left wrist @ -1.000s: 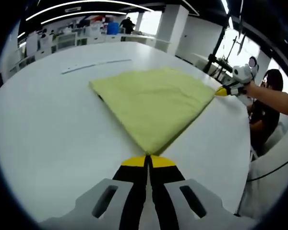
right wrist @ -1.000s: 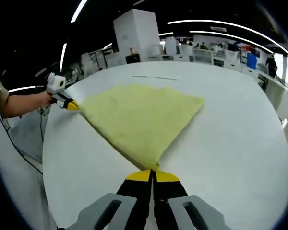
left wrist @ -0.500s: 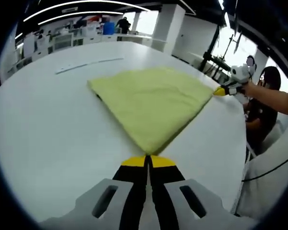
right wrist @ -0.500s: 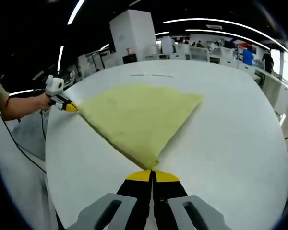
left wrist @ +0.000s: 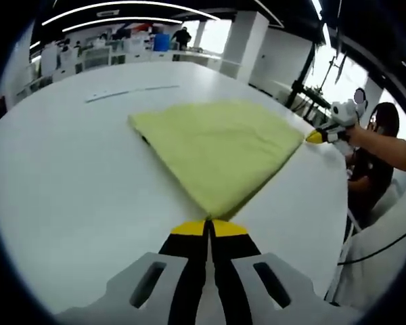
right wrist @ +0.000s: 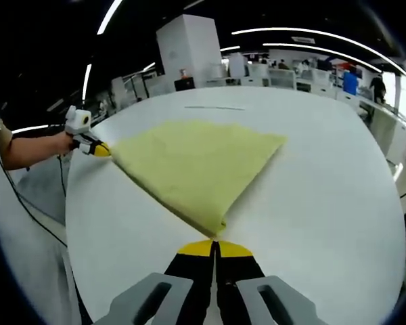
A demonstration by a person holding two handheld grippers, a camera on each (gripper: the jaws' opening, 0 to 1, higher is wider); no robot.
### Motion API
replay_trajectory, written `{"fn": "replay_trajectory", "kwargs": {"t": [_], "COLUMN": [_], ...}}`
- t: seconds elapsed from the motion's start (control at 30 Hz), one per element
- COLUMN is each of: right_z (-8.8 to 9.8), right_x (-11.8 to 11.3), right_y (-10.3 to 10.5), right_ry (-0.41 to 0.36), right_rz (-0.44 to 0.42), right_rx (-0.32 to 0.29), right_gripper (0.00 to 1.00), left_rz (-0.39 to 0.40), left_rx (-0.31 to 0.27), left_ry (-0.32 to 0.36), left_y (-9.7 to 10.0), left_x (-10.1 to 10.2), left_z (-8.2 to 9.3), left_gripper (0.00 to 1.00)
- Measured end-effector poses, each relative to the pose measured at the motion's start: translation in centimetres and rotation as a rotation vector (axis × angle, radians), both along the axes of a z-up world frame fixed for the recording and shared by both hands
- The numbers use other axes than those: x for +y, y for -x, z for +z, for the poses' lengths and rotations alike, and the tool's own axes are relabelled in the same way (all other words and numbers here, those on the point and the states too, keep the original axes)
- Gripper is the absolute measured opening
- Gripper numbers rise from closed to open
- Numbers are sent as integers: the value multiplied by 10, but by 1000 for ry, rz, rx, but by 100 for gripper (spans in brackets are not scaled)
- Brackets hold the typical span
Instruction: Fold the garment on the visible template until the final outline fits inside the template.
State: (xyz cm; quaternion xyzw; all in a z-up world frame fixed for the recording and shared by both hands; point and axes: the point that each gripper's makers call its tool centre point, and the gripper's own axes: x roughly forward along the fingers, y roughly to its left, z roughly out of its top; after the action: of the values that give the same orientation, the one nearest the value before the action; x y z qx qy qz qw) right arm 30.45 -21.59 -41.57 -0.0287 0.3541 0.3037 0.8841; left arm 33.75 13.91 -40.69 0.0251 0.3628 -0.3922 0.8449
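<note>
Since the earlier frames: right gripper (right wrist: 215, 245) drawn back from the garment (right wrist: 193, 162); a narrow band of white table (right wrist: 311, 196) lay between its yellow tips and the cloth's near corner, where before the corner had run into the tips. Left gripper view confirmed this: right gripper (left wrist: 317, 137) stood just off the cloth's far right corner, no longer touching it.

Item 1, garment (left wrist: 220, 145): pale yellow-green, folded flat, four-cornered outline, lying on the table (left wrist: 68, 176) towards its middle. Surface mostly smooth with faint creases.

Item 2, left gripper (left wrist: 208, 227): jaws together, closed on the garment's near corner, which ran straight into the yellow tips. In the right gripper view, the left gripper (right wrist: 103, 150) was held by a hand (right wrist: 61, 142) at the table's left edge, tip touching the cloth's corner.

Item 3, right gripper: jaws pressed together, nothing between them, resting low over bare table near the cloth.

Item 4, thin pale strip (left wrist: 132, 91): lay on the table beyond the garment, well apart from it.

Item 5, person (left wrist: 375, 156): dark top, beside the table's right edge, arm extended to the right gripper
</note>
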Motion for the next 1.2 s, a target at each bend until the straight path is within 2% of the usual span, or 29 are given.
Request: {"fn": "replay_trajectory", "kwargs": {"t": [0.27, 0.37, 0.53, 0.8, 0.93, 1.07, 1.2], "right_z": [8, 10, 17, 33, 38, 43, 47], "right_x": [-1, -1, 0, 2, 3, 4, 3], "right_y": [3, 4, 8, 15, 21, 27, 31], "right_ry": [-13, -18, -29, -36, -12, 1, 4], "right_rz": [2, 5, 8, 13, 22, 31, 26], "right_rx": [-20, -21, -30, -47, -49, -51, -51], "right_gripper": [0, 0, 5, 18, 28, 32, 41], "left_rz": [57, 92, 107, 109, 99, 97, 86], "left_rx": [-7, -16, -41, -66, -80, -96, -107], "left_ry": [16, 54, 87, 100, 93, 101, 90], "left_y": [2, 2, 4, 13, 21, 28, 36], "left_x": [10, 12, 14, 20, 24, 25, 23], "left_z": [7, 18, 29, 44, 52, 63, 72], "left_gripper": [0, 0, 3, 14, 17, 21, 26]}}
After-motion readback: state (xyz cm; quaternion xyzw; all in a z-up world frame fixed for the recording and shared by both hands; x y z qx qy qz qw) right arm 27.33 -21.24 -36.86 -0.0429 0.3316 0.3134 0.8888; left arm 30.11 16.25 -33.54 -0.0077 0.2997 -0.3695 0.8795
